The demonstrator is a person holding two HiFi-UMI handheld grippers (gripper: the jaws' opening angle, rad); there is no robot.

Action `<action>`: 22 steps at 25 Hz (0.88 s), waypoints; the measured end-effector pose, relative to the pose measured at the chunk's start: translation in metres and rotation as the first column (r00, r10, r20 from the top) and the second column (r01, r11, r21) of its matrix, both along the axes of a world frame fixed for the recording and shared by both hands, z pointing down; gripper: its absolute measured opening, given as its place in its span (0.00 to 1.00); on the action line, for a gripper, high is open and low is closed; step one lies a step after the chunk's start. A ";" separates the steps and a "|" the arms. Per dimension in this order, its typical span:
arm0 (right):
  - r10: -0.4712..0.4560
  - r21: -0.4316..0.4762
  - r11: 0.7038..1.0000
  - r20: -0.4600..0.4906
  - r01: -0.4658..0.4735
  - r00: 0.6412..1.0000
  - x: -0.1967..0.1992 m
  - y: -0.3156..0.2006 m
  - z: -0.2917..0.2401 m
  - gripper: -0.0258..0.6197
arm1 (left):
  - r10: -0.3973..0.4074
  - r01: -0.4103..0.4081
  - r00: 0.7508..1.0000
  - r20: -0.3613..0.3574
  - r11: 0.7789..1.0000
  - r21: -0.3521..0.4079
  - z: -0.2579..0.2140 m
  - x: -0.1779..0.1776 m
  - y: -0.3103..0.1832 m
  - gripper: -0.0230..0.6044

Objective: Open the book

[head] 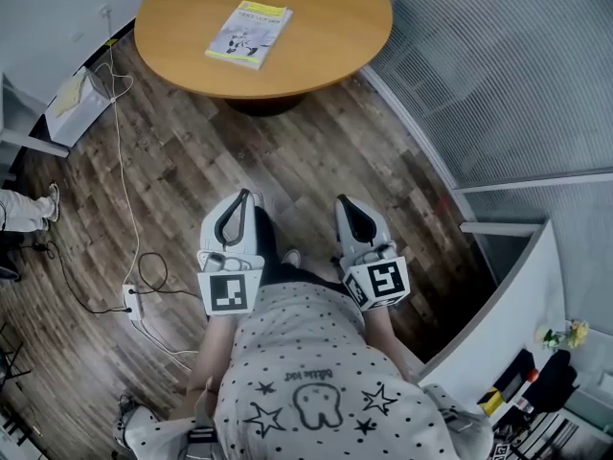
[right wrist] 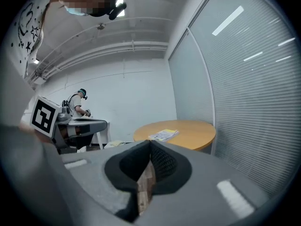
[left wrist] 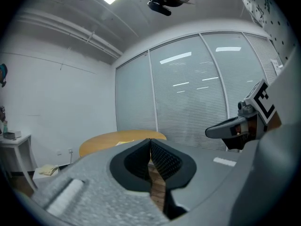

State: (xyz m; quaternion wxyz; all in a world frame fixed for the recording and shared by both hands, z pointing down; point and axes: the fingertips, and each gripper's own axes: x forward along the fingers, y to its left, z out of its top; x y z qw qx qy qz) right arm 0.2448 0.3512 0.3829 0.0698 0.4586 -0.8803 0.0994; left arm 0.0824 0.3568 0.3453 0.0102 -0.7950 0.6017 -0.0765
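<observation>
A closed book [head: 250, 34] with a yellow and white cover lies flat on the round wooden table [head: 326, 46] at the top of the head view. The right gripper view shows the same book [right wrist: 164, 135] on the table [right wrist: 193, 133] ahead; in the left gripper view only the table [left wrist: 113, 139] is plain. My left gripper [head: 245, 195] and right gripper [head: 342, 202] hang side by side over the wooden floor, well short of the table. Both are shut with nothing between their tips.
A glass wall with blinds [head: 498, 75] runs along the right. A white power strip with cables [head: 131, 301] lies on the floor at left. A white box [head: 75, 103] stands by the left wall. Another person [right wrist: 78, 103] works at a desk far off.
</observation>
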 end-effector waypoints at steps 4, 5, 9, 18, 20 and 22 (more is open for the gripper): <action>0.025 0.015 1.000 0.007 -0.025 1.000 -0.018 -0.044 -0.008 0.05 | 0.004 -0.004 1.000 0.003 1.000 0.000 -0.005 -0.026 -0.040 0.05; 0.031 0.022 0.999 0.011 -0.031 0.999 -0.024 -0.055 -0.012 0.05 | 0.007 -0.007 1.000 0.003 1.000 0.007 -0.008 -0.033 -0.051 0.05; 0.038 0.050 0.998 0.025 -0.040 0.999 -0.053 -0.096 -0.025 0.05 | 0.036 -0.037 0.999 0.025 0.998 0.043 -0.022 -0.058 -0.095 0.05; 0.021 0.044 0.999 0.018 -0.021 1.000 -0.113 -0.156 -0.025 0.05 | 0.077 -0.076 0.997 -0.021 0.997 0.025 -0.023 -0.107 -0.158 0.05; 0.021 0.044 0.999 0.009 -0.021 1.000 -0.123 -0.162 -0.023 0.05 | 0.075 -0.074 0.997 -0.031 0.997 0.019 -0.022 -0.120 -0.164 0.05; 0.024 0.050 0.998 0.001 -0.024 1.000 -0.131 -0.168 -0.023 0.05 | 0.072 -0.072 0.996 -0.045 0.997 0.005 -0.019 -0.133 -0.168 0.05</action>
